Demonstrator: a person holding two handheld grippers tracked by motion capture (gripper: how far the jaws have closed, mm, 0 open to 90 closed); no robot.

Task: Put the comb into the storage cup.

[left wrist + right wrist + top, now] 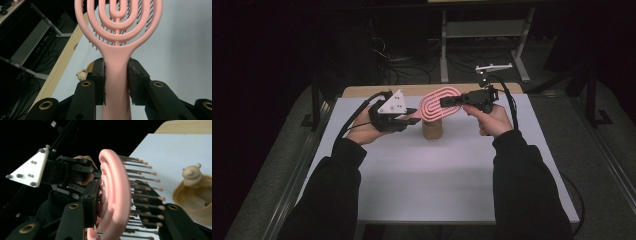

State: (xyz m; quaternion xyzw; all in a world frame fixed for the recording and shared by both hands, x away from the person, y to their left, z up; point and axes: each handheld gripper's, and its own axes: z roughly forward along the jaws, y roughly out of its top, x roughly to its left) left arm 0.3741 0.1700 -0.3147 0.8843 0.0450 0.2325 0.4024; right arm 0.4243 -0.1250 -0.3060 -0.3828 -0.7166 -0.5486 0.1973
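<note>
Holding the pink hairbrush (439, 103) in the air above the surface (437, 175), the left gripper (408, 115) clamps its handle while the right gripper (447, 101) has its jaws closed on the head. Both grips look secured; setting it into the wooden holder (432, 129) below seems left.

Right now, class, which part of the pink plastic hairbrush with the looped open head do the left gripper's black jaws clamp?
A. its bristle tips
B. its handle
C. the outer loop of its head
B: the left gripper presses both pads on the hairbrush handle, just below the head.
</note>
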